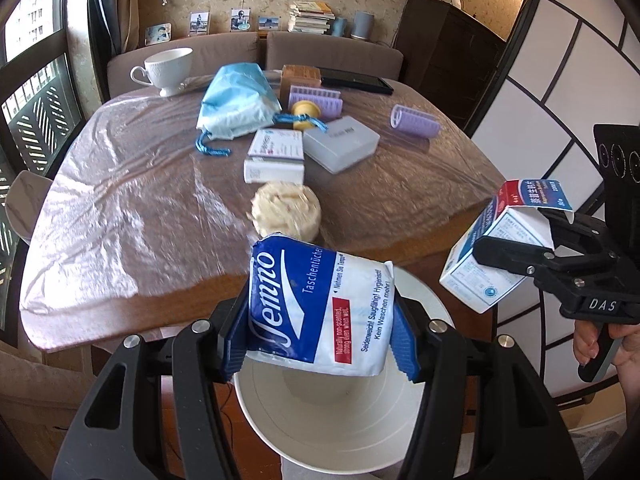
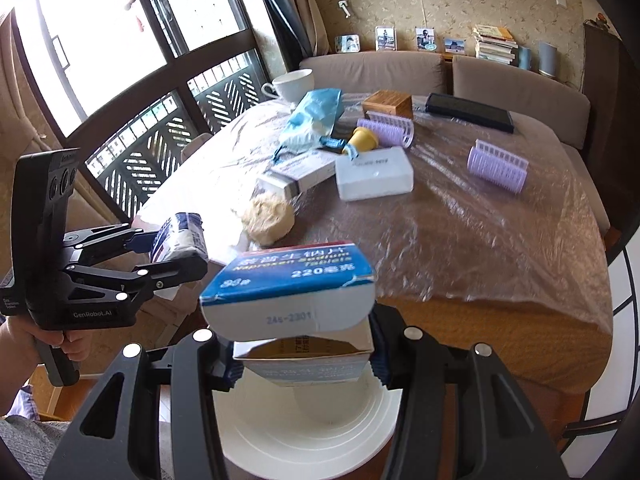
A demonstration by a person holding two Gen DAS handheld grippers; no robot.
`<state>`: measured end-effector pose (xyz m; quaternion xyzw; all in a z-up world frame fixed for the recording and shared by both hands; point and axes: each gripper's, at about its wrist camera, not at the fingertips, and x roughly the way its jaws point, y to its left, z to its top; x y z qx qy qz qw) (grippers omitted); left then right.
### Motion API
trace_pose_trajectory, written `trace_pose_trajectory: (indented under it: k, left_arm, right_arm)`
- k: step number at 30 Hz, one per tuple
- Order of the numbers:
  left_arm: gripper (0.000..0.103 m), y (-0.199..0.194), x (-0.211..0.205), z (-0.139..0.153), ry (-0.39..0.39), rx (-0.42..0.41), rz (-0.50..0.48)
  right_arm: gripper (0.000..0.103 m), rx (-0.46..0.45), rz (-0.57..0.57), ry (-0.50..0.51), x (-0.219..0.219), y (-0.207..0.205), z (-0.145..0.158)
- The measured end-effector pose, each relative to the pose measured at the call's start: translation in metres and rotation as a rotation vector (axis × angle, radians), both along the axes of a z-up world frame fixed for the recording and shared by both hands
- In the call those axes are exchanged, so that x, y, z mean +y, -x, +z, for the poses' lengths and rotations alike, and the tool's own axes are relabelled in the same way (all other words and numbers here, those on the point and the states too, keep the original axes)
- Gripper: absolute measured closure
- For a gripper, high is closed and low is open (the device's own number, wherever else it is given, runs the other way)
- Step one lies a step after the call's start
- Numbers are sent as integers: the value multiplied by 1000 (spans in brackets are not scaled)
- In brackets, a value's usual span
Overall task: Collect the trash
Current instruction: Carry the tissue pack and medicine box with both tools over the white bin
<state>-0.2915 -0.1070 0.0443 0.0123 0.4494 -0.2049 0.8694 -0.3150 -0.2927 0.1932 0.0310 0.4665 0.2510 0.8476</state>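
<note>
Left wrist view. My left gripper (image 1: 320,336) is clenched on a tissue pack (image 1: 320,304), its blue pads (image 1: 404,344) pressing both short ends. The pack hangs crosswise between the fingers, directly above a white bin (image 1: 332,420) that stands on the floor just off the near edge of the worktop (image 1: 120,208). To the right, my right gripper (image 1: 520,256) grasps a medicine box (image 1: 496,248) with its top flap open; the box is level with the pack and well apart from it, off the worktop's edge. Still on the worktop: a crumpled paper wad (image 1: 286,210) nearest the edge, two small cartons (image 1: 276,158) behind it, a grey case (image 1: 340,142), a blue pouch (image 1: 236,100), a yellow cup (image 1: 306,114), lilac rollers (image 1: 414,120), a teacup (image 1: 166,70) and a dark tablet (image 1: 356,80).

Right wrist view. My right gripper (image 2: 304,360) holds the medicine box (image 2: 292,296) between its fingers, the open flap tilted up toward the lens. The box hangs over the white bin (image 2: 304,432), whose rim shows below. At the left, my left gripper (image 2: 176,252) grips the tissue pack (image 2: 180,240) end to end, beside the worktop's near corner. The paper wad (image 2: 268,220) lies on the worktop (image 2: 480,248) just beyond both held things.
</note>
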Motion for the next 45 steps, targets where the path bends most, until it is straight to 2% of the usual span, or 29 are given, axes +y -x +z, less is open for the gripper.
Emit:
trace_pose_trajectory:
  k: [19, 37, 45]
  left_arm:
    - [44, 29, -18, -46, -34, 77, -19]
    - [44, 34, -21, -100, -94, 163, -6]
    - [44, 28, -21, -115, -109, 190, -8]
  right_arm:
    - [55, 129, 9, 34, 0, 33, -58]
    - [55, 243, 28, 67, 8, 32, -115]
    - [55, 293, 36, 89, 19, 25, -138]
